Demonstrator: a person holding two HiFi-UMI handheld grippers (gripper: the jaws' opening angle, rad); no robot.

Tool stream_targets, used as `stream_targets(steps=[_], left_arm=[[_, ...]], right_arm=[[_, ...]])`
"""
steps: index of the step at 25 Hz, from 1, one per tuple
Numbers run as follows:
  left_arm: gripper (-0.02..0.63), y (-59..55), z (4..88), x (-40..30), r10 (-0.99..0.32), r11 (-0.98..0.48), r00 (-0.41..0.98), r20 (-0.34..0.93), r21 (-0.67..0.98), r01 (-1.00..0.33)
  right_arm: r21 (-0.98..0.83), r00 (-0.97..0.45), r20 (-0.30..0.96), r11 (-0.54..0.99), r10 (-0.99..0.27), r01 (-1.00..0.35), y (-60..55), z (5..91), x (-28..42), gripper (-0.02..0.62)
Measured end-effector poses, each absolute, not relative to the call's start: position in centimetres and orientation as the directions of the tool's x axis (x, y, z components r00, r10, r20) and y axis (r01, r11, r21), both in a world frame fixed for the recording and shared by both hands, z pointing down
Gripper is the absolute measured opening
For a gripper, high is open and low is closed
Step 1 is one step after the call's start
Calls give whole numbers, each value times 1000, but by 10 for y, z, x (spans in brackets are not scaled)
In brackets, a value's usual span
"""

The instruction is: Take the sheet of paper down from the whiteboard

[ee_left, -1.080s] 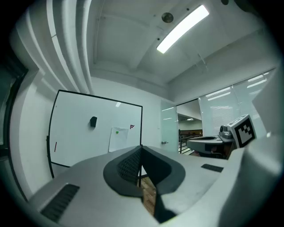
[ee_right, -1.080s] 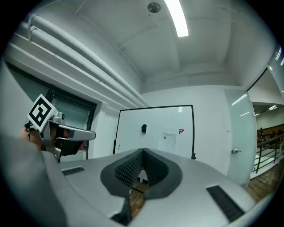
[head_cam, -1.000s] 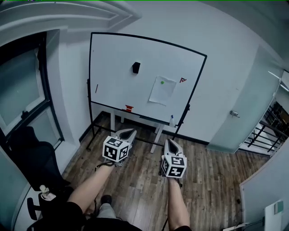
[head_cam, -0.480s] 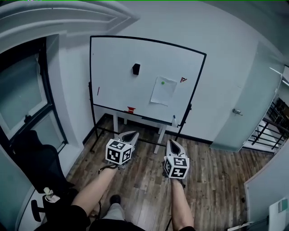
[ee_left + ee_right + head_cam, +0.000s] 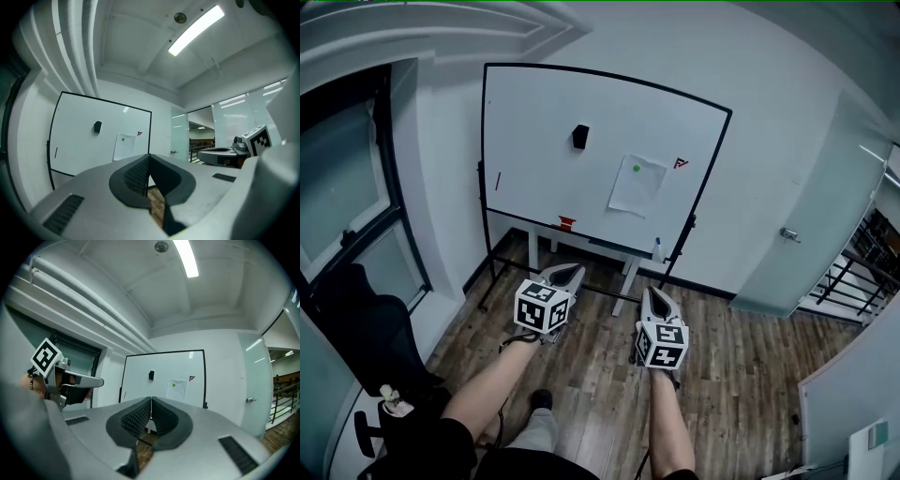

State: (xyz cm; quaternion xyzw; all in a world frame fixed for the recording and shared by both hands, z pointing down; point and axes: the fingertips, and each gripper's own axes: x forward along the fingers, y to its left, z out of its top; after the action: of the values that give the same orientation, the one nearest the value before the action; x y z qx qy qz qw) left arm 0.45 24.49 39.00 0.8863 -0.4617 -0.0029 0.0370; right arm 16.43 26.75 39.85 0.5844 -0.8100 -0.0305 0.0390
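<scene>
Left hand-held gripper [image 5: 566,274], out in front on a bare forearm: jaws pressed together at the tips, nothing gripped. Same for the right hand-held gripper [image 5: 655,298] just beside it: ribbed pads closed on each other, empty. Both held level, side by side but not touching, pointed toward the whiteboard [image 5: 534,122] and well short of it. Below them, dark wood plank floor [image 5: 741,375]. Ahead, on a stand against the white wall, the board itself, black-framed. Sheet of paper [image 5: 636,187] up on the board, right of centre, hanging flat, pinned near its top edge by a green magnet [image 5: 637,169]. Up and left of the sheet, a black block [image 5: 579,137], probably an eraser, though too small to be sure. Right of the sheet, a small red mark [image 5: 680,163]; near the board's left edge, a short red stroke [image 5: 497,181]. At the bottom edge, something small and red [image 5: 566,223]. Off to the right, a frosted glass door [image 5: 787,216] with a handle; to the left, a dark window [image 5: 347,187] and a black chair [image 5: 366,328].
</scene>
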Motion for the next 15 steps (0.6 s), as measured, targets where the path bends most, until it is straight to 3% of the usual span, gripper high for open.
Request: stream_targets(steps=[15], left_arm=[[21,84,400,6,-820,-568,572,26,88,-818]], right_arm=[[98,-327,40,330,-944,-939,106,406,161,25]])
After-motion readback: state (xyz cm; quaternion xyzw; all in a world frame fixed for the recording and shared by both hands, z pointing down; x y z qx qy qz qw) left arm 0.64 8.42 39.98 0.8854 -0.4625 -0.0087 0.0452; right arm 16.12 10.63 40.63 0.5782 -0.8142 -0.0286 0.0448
